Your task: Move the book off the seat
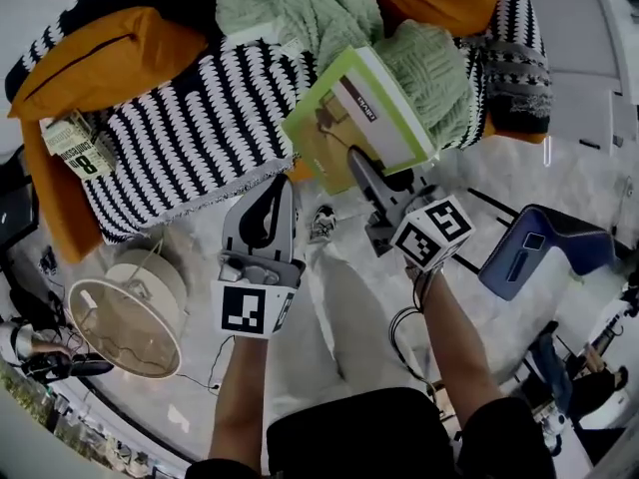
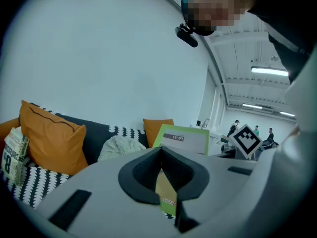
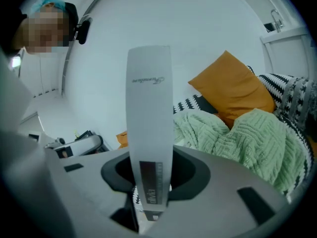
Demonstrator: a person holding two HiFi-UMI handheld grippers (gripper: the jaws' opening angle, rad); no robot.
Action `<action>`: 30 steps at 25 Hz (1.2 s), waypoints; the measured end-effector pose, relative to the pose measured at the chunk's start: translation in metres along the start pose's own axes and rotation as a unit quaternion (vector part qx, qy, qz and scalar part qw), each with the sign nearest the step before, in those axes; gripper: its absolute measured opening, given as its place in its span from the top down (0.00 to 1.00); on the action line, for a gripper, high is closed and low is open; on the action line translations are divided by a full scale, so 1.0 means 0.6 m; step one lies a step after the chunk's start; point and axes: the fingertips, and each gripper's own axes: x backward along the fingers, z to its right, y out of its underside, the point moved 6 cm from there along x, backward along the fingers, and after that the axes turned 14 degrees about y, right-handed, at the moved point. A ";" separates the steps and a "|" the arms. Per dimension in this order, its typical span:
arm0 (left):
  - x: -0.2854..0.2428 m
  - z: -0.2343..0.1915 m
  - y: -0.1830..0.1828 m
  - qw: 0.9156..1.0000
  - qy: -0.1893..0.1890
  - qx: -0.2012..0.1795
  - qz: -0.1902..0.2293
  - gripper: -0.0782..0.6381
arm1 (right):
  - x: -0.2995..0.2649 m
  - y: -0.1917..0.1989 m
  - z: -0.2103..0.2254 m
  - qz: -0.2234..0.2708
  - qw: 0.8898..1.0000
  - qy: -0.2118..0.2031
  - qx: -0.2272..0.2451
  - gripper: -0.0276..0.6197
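Observation:
The book [image 1: 357,116], green-edged with a white cover, hangs tilted over the front of the sofa seat [image 1: 190,128], beside the green knitted blanket [image 1: 429,68]. My right gripper [image 1: 359,160] is shut on its lower edge. In the right gripper view the book's pale spine [image 3: 148,113] stands upright between the jaws. My left gripper [image 1: 282,184] hovers to the left of the book at the seat's front edge, jaws together and holding nothing. In the left gripper view the book [image 2: 182,140] shows ahead, beyond the jaws.
The seat carries a black-and-white throw, an orange cushion [image 1: 100,58] and a printed packet [image 1: 75,146] at the left. On the pale floor stand a round cream lamp shade [image 1: 130,312] at the left, a small object [image 1: 321,223] and a blue device [image 1: 529,247] at the right.

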 end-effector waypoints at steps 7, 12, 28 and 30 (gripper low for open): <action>0.034 0.077 -0.051 1.000 -0.011 -0.006 0.012 0.88 | 0.107 -0.047 -0.021 0.027 1.000 -0.011 -0.002 0.75; 0.068 0.109 -0.092 1.000 -0.012 -0.016 0.013 0.88 | 0.161 -0.095 -0.056 0.052 0.998 -0.018 0.003 0.75; 0.156 0.247 -0.212 0.997 -0.013 -0.062 0.034 0.88 | 0.331 -0.187 -0.152 0.085 0.992 -0.083 0.030 0.75; 0.172 0.257 -0.222 0.997 -0.017 -0.067 0.038 0.88 | 0.347 -0.192 -0.167 0.090 0.991 -0.091 0.028 0.75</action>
